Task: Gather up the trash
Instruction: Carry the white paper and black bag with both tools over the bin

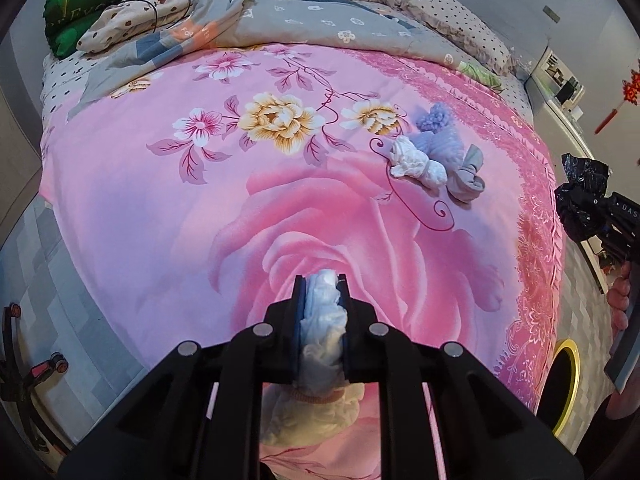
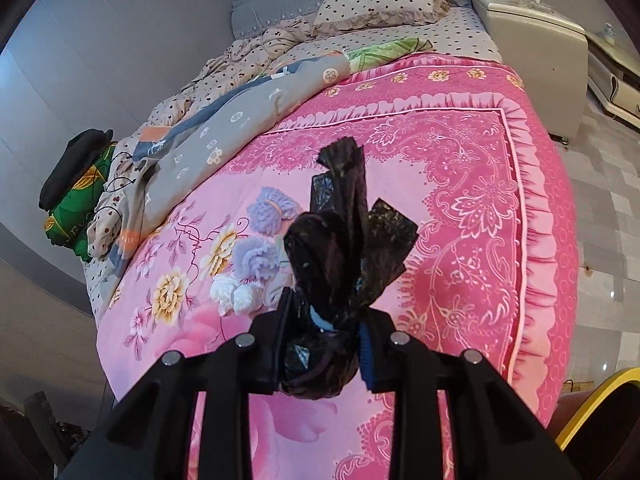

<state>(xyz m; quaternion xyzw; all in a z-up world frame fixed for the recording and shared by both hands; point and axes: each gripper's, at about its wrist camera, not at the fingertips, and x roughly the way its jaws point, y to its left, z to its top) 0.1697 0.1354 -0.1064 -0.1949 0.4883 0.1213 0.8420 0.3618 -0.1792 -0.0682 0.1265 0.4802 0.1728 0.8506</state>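
Tissue wad [image 1: 323, 312] pinched between left tongs [image 1: 321, 280] — clear of bedspread [image 1: 160, 200].

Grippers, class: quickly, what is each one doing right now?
Left gripper: shut on white crumpled tissue.
Right gripper: shut on black plastic bag.

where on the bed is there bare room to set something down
Free: the pink cover between the sock pile and the left edge, and its patterned border right of the pile. Crowded: the head end under the rumpled quilt, and around the socks.
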